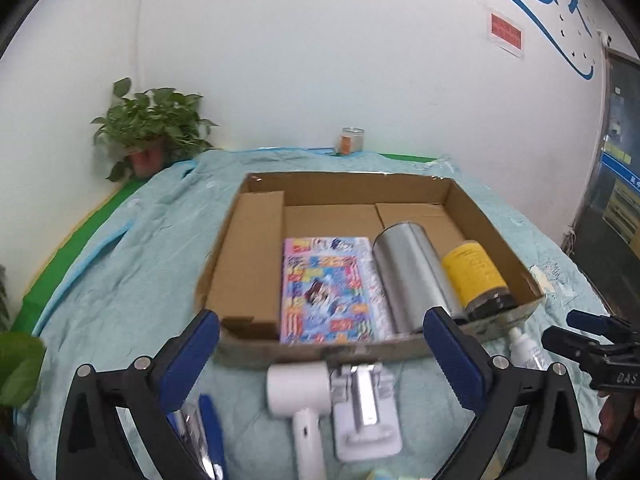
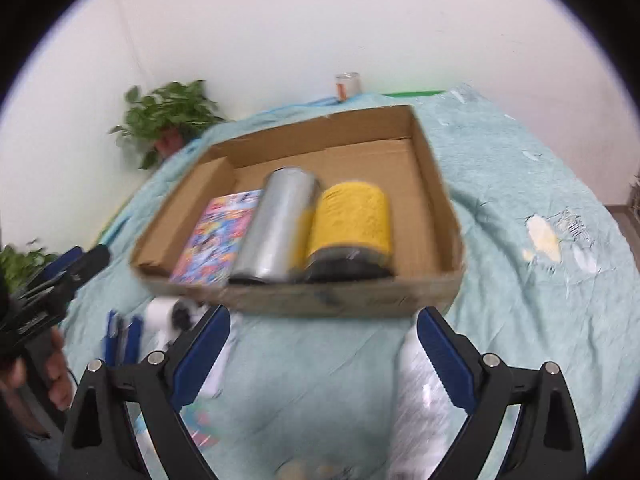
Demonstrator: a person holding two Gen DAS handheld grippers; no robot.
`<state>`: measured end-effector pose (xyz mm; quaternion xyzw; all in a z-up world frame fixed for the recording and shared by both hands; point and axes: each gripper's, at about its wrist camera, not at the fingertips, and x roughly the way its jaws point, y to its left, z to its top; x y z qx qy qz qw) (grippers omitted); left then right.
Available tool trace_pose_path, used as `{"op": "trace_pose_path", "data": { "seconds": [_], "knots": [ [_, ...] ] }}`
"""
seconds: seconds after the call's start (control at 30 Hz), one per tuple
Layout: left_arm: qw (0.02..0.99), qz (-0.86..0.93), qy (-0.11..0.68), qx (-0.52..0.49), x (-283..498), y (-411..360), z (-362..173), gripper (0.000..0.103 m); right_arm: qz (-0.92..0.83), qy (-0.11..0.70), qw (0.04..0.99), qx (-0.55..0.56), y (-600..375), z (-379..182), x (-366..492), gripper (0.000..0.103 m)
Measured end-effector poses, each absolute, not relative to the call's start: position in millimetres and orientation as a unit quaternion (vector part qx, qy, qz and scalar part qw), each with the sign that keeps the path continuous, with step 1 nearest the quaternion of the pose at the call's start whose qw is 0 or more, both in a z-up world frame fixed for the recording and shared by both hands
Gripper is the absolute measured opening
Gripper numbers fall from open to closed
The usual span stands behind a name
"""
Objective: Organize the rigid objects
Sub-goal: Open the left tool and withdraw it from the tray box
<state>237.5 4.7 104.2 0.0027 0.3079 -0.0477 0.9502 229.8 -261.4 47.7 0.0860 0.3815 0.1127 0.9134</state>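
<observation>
1. You are holding your left gripper (image 1: 322,356) with its blue-padded jaws spread wide and nothing between the pads; the shallow brown cardboard tray (image 1: 256,184) is sitting just ahead of the fingertips on the wrinkled pale teal cloth (image 1: 132,248).
2. Inside that tray, ahead of your left claw, a colourful printed booklet (image 1: 328,292) is lying flat, a silver metal cylinder (image 1: 412,276) is lying on its side just right of it, and a yellow-labelled jar with a dark lid (image 1: 476,276) is lying beside the cylinder, nearest the right wall.
3. Below and between your left jaws, a white plastic hair dryer (image 1: 298,404) and a pale grey holder with a metal bar (image 1: 366,412) are resting on the cloth, outside the tray.
4. You are keeping your right gripper (image 2: 324,352) wide as well, gripping nothing; a white bottle (image 2: 420,400), blurred, is lying just inside its right finger, short of the tray's near wall.
5. Far beyond both claws, a potted green plant (image 1: 150,132) and a small glass jar (image 1: 352,140) are standing by the wall.
</observation>
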Motion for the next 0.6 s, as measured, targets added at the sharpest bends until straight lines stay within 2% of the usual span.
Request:
{"op": "trace_pose_path", "data": {
  "seconds": [0.07, 0.1, 0.13, 0.17, 0.2, 0.23, 0.3, 0.33, 0.37, 0.4, 0.43, 0.6],
  "knots": [
    [0.952, -0.046, 0.304, -0.014, 214, 11, 97, 0.101, 0.106, 0.358, 0.925, 0.069, -255, 46, 210, 0.093],
    [0.951, -0.049, 0.304, -0.020, 202, 21, 92, 0.090, 0.105, 0.354, 0.927, 0.068, -255, 44, 203, 0.090],
    [0.949, -0.050, 0.310, -0.028, 193, 22, 88, 0.063, 0.105, 0.352, 0.927, 0.072, -257, 44, 199, 0.071],
    [0.946, -0.052, 0.320, -0.028, 189, 20, 84, 0.047, 0.101, 0.354, 0.927, 0.071, -259, 43, 194, 0.047],
    [0.941, -0.055, 0.332, -0.025, 185, 19, 80, 0.017, 0.094, 0.359, 0.926, 0.063, -259, 43, 190, 0.040],
    [0.938, -0.058, 0.340, -0.019, 180, 16, 77, 0.010, 0.084, 0.363, 0.927, 0.053, -261, 43, 187, 0.038],
    [0.940, -0.054, 0.336, -0.014, 165, 15, 72, 0.013, 0.079, 0.365, 0.927, 0.038, -260, 43, 180, 0.038],
    [0.941, -0.057, 0.334, -0.013, 159, 14, 67, 0.032, 0.085, 0.365, 0.926, 0.038, -261, 43, 178, 0.047],
    [0.940, -0.061, 0.336, -0.014, 154, 11, 66, 0.053, 0.087, 0.369, 0.925, 0.039, -265, 42, 174, 0.069],
    [0.939, -0.059, 0.337, -0.017, 154, 8, 63, 0.103, 0.086, 0.373, 0.923, 0.043, -268, 40, 173, 0.081],
    [0.942, -0.050, 0.330, -0.023, 149, 8, 63, 0.101, 0.085, 0.376, 0.921, 0.051, -272, 37, 172, 0.087],
    [0.937, -0.064, 0.345, -0.008, 145, -10, 57, 0.103, 0.062, 0.448, 0.887, 0.089, -303, 0, 177, 0.085]
  ]
}}
